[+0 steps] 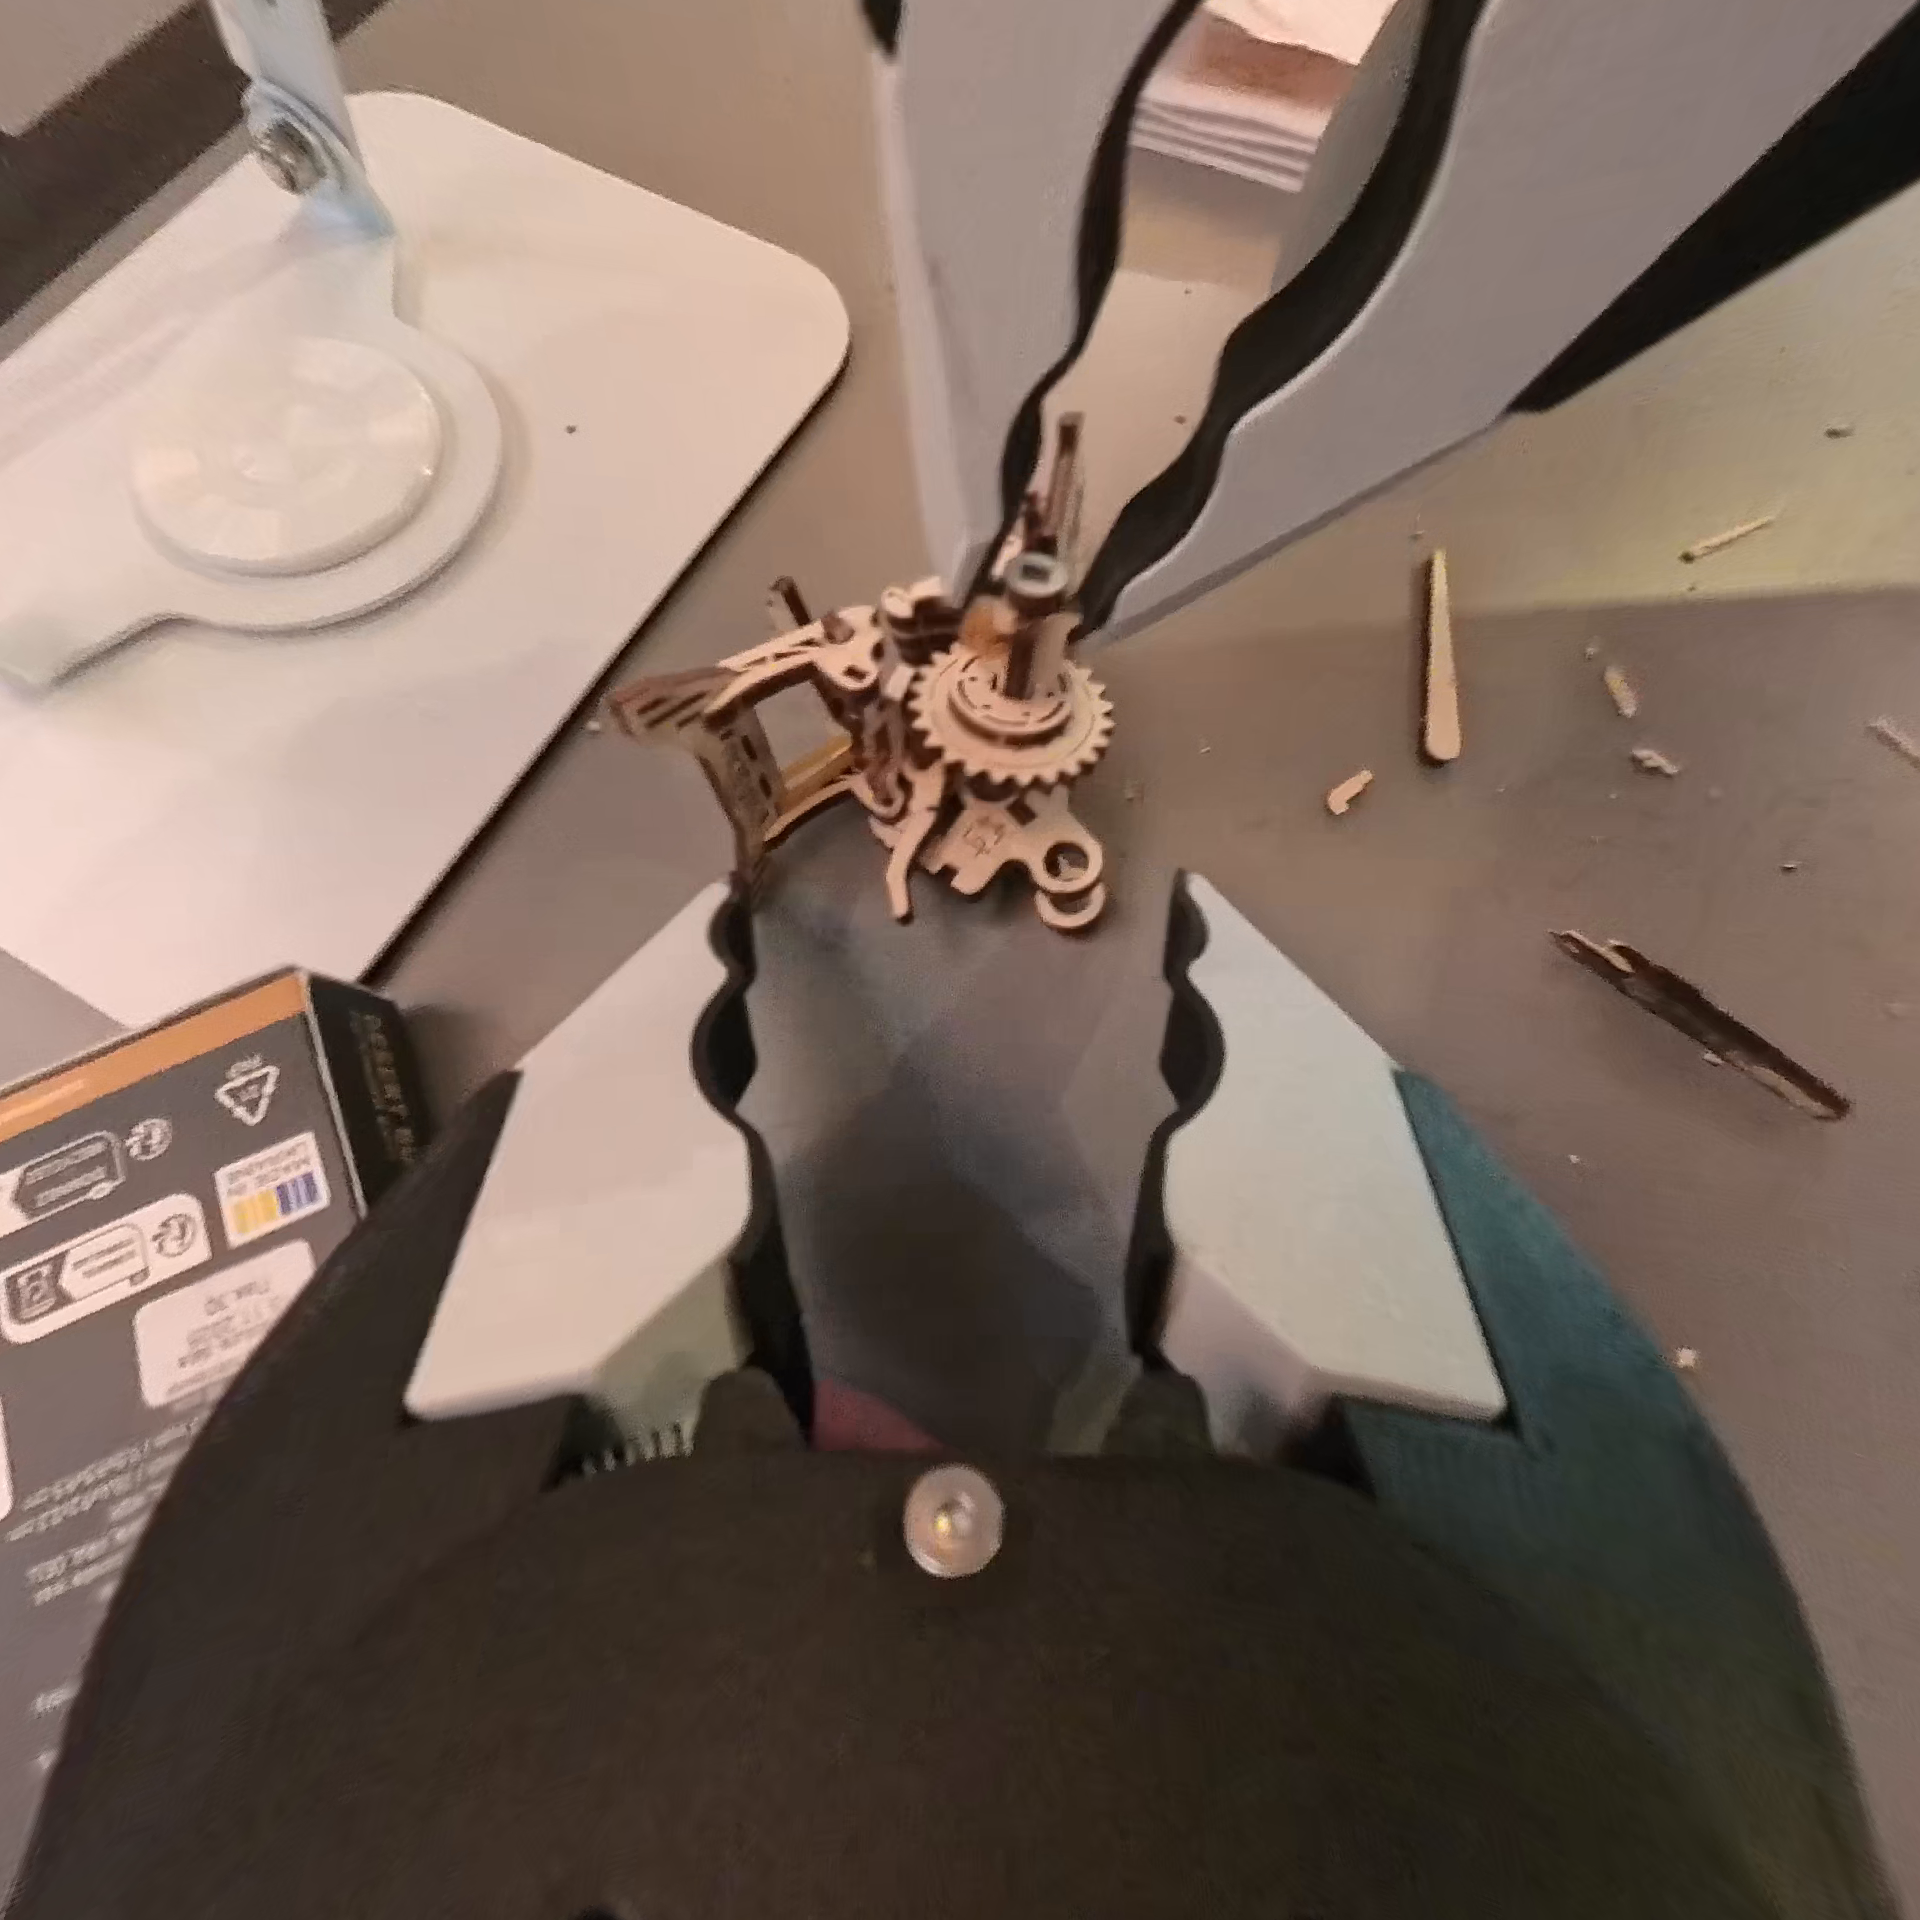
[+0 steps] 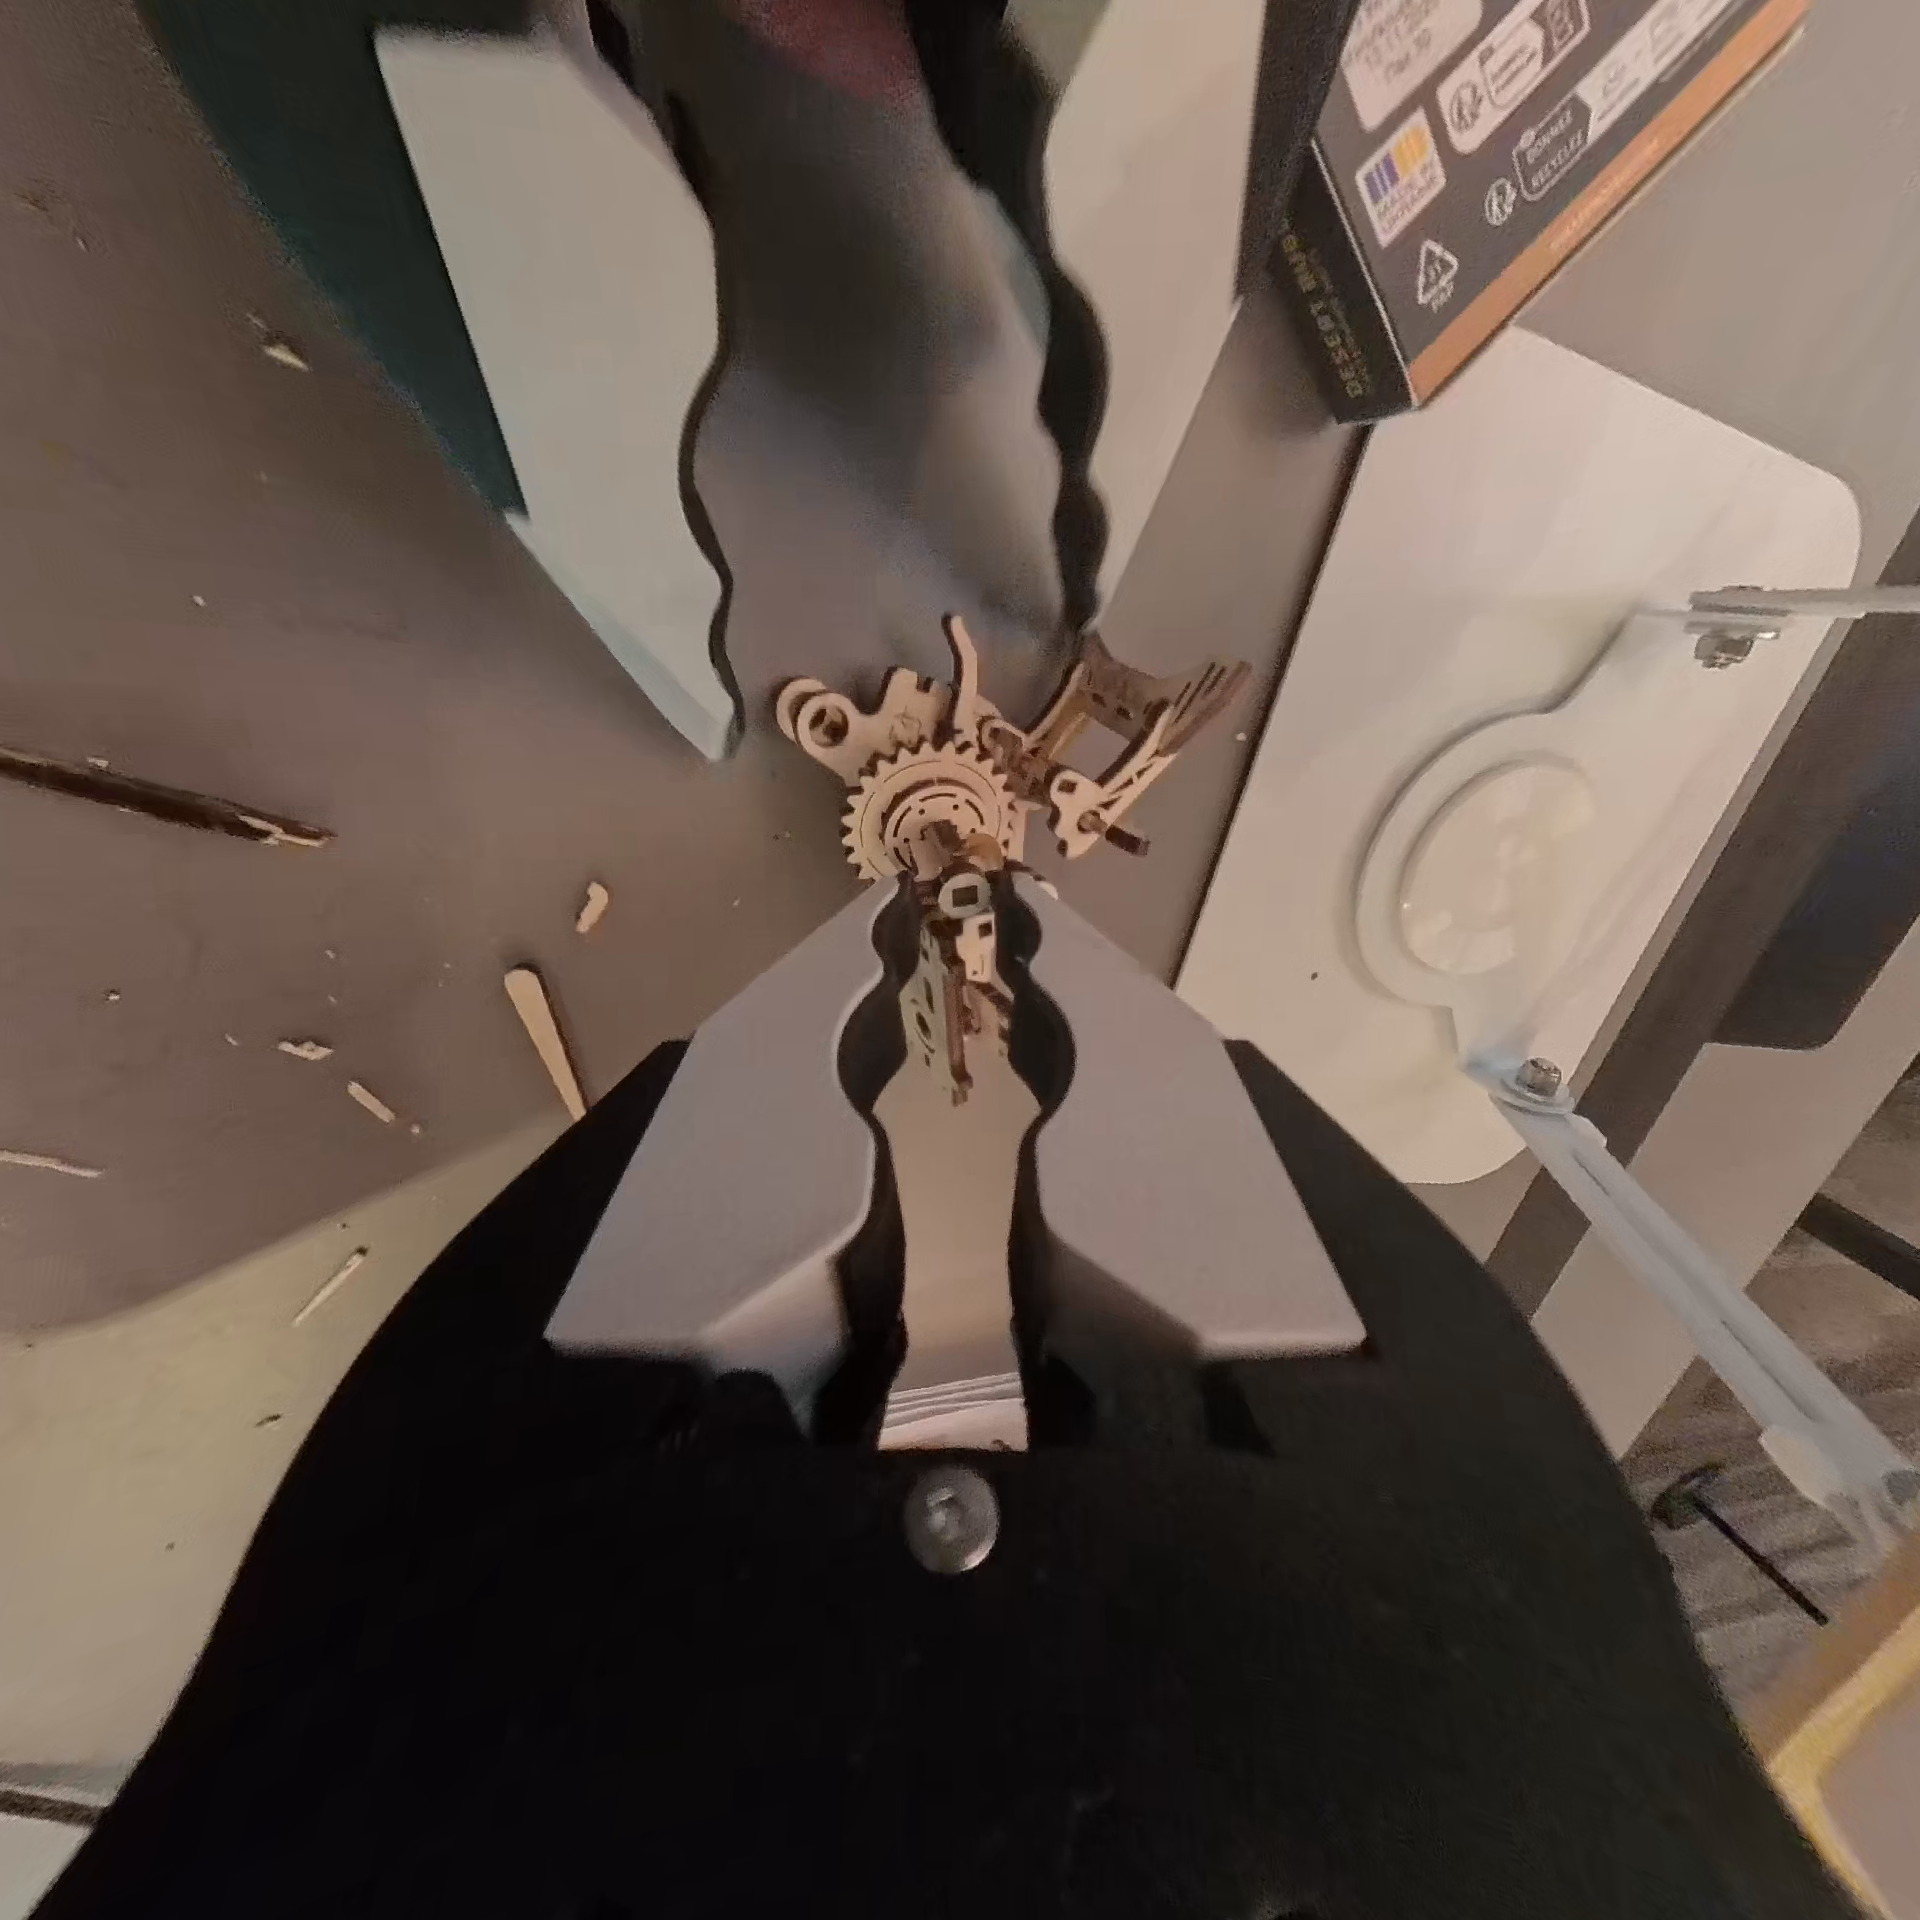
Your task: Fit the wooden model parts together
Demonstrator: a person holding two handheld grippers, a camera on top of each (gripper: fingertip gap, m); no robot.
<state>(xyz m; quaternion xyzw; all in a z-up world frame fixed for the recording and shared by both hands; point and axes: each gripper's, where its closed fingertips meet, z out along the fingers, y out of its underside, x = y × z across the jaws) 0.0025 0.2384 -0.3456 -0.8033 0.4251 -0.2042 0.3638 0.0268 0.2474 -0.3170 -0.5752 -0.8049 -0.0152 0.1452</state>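
On the grey table (image 1: 1558,831), mid-surface beside the white board's (image 1: 520,727) edge, the right gripper (image 2: 954,914) reaches in low, pads clamped on the upper end of the wooden model (image 1: 935,748). Facing it, the left gripper (image 1: 956,904) sits level, jaws wide apart, gripping nothing, tips just short of the model. Model's long axis runs back between the right fingers; pale laser-cut ply, toothed gear, curved openwork frame.

left wrist: close, downward | right wrist: opposite, facing | shared: wooden model (image 1: 914,727)
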